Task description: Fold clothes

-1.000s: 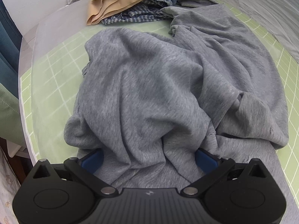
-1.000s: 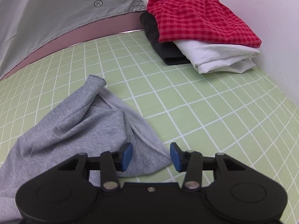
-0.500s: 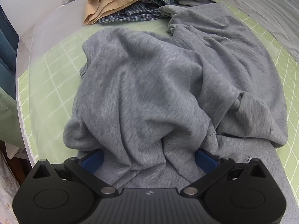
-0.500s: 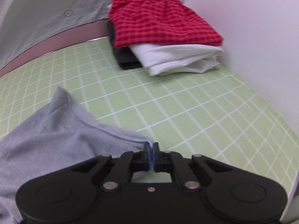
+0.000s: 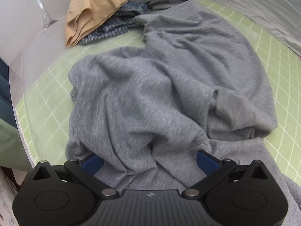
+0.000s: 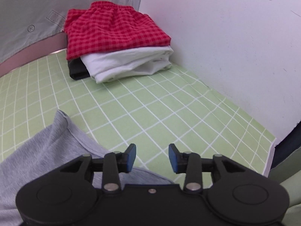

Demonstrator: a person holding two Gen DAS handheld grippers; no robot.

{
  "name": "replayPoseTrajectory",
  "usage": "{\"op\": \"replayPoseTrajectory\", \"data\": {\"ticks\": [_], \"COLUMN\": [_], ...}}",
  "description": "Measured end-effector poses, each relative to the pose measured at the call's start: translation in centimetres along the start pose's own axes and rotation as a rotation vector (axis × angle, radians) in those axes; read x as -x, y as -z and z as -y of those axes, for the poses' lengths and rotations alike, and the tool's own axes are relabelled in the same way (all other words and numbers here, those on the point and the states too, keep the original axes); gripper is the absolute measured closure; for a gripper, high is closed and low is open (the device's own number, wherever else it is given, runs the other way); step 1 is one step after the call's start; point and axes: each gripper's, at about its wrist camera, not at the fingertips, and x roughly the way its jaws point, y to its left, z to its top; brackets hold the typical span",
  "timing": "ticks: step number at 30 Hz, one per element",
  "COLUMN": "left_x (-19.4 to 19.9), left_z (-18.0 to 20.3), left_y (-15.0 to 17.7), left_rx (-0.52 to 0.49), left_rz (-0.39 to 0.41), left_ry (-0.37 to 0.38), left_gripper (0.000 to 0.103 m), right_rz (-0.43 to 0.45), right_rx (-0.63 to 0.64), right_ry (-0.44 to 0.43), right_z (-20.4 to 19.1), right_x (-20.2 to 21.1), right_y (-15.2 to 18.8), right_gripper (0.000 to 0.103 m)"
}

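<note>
At the far left of the left wrist view, an unsorted pile (image 5: 105,17) of tan, blue-checked and grey clothes lies on the green gridded surface (image 5: 47,101), none of it folded yet. Just in front of it the grey garment (image 5: 160,98) sprawls crumpled across the middle of the surface, with deep wrinkles and one flap doubled over on its right side. The left gripper (image 5: 150,160) has its jaws spread wide with a bunched ridge of that grey cloth lying between them (whether the pads actually press it I cannot tell).

In the right wrist view, a hemmed corner of the same garment lies at lower left; the right gripper (image 6: 152,157) hovers over bare grid just beside it, jaws parted and holding nothing. At the far right end a finished stack (image 6: 120,49) sits against the wall: red checked shorts over white and black folded pieces.

So I judge a few items done, this one barely begun, the pile waiting.
</note>
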Motion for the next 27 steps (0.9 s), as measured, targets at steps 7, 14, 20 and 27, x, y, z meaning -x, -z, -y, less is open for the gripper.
{"op": "replayPoseTrajectory", "data": {"ticks": [7, 14, 20, 27], "left_x": [2.7, 2.0, 1.4, -0.2], "left_z": [2.7, 5.6, 6.2, 6.7], "left_y": [-1.5, -1.6, -1.4, -2.1], "left_rx": [-0.058, -0.182, -0.192, -0.186], "left_rz": [0.126, 0.128, 0.119, 0.096], "left_ry": [0.101, 0.124, 0.154, 0.131], "left_gripper": [0.003, 0.019, 0.019, 0.1], "right_rz": [0.017, -0.057, -0.112, -0.099], "right_rx": [0.07, 0.085, 0.037, 0.032], "right_ry": [-0.235, -0.324, -0.32, -0.309], "right_z": [-4.9, -8.6, -8.9, -8.2], "right_x": [0.2, -1.0, -2.0, -2.0], "right_y": [-1.3, -0.5, -0.4, -0.8], "right_gripper": [0.058, 0.058, 0.065, 0.097]}}
